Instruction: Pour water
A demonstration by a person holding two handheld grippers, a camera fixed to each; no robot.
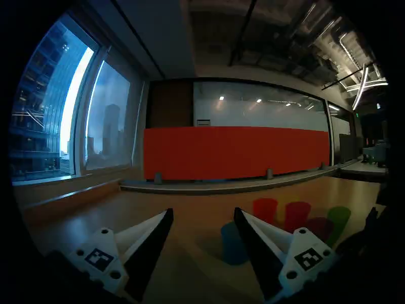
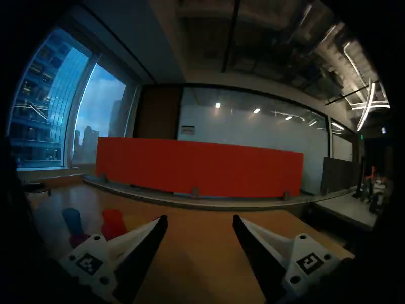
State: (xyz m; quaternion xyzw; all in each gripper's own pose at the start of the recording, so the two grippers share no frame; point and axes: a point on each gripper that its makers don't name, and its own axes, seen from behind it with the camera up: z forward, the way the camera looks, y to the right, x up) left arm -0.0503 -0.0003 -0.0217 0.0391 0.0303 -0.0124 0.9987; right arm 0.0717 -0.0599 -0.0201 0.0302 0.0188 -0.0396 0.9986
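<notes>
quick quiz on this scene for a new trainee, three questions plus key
1. True or false: the left gripper holds a cup.
2. Which cup shows in the gap between the left gripper's fingers? A green, B blue, C yellow.
3. Fill in: the right gripper is ___ (open or shut).
Key: 1 false; 2 B, the blue cup; 3 open.

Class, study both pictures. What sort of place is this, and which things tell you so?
Probably an open-plan city office: a long wooden desk with an orange divider panel, a glass-walled room behind it, and tall windows facing high-rise buildings.
</notes>
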